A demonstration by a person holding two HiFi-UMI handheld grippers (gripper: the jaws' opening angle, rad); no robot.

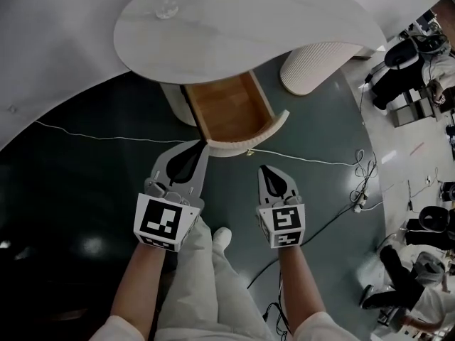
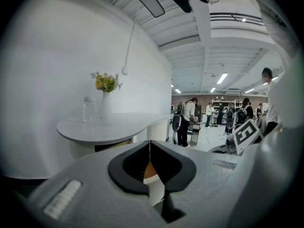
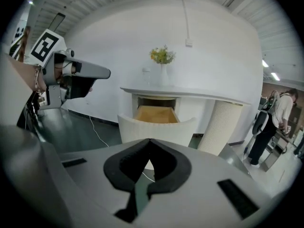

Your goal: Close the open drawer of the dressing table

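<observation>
Pushing is needed next: the white ribbed, wood-lined drawer (image 1: 231, 109) is open. Jaws of left gripper (image 1: 202, 148) and right gripper (image 1: 266, 171) are closed on nothing, perhaps just short of it.

White dressing-table top (image 1: 234, 20) with a flower vase (image 2: 105, 107) and clear bottle (image 2: 88, 111).

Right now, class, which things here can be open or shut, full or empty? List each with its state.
Drawer: open, pulled out, nothing seen inside.
Left gripper: shut, holding nothing.
Right gripper: shut, holding nothing.
Vase: upright, holding flowers.
Jar: upright, beside the vase.
</observation>
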